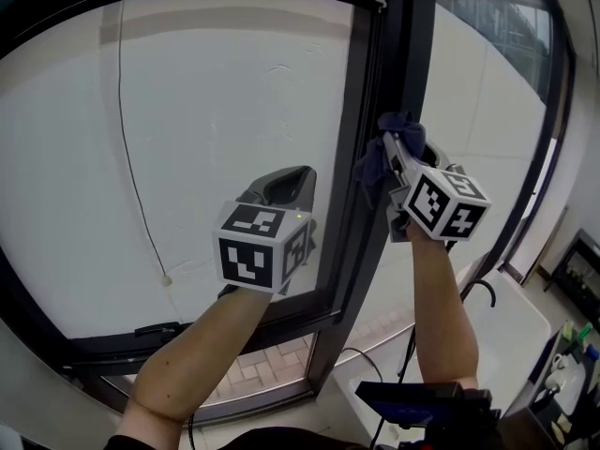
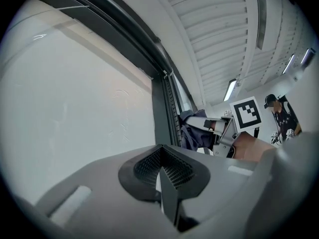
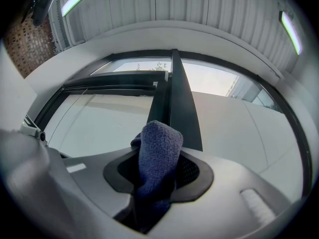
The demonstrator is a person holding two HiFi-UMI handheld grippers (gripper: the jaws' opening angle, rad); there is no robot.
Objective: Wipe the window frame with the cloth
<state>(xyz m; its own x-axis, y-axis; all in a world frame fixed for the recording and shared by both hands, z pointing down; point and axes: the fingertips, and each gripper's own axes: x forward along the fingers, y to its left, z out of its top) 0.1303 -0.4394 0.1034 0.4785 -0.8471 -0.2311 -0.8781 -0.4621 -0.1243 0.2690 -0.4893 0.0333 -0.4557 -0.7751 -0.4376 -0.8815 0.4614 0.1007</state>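
The window's black vertical frame bar (image 1: pixel 375 92) runs down the middle of the head view between two white panes. My right gripper (image 1: pixel 394 146) is shut on a dark blue cloth (image 1: pixel 376 165) and holds it against that bar at mid height. In the right gripper view the cloth (image 3: pixel 158 153) bulges up out of the jaws in front of the frame bar (image 3: pixel 180 103). My left gripper (image 1: pixel 283 187) is shut with nothing in it, close to the left pane just left of the bar. From the left gripper (image 2: pixel 163 172) I see the cloth (image 2: pixel 195 133) at the frame (image 2: pixel 162 111).
A thin cord (image 1: pixel 131 157) hangs down the left pane. A black latch (image 1: pixel 156 329) sits on the lower frame rail. A white basin (image 1: pixel 516 322) and bottles (image 1: pixel 572 345) stand at the lower right. A person (image 2: pixel 283 114) stands far behind in the left gripper view.
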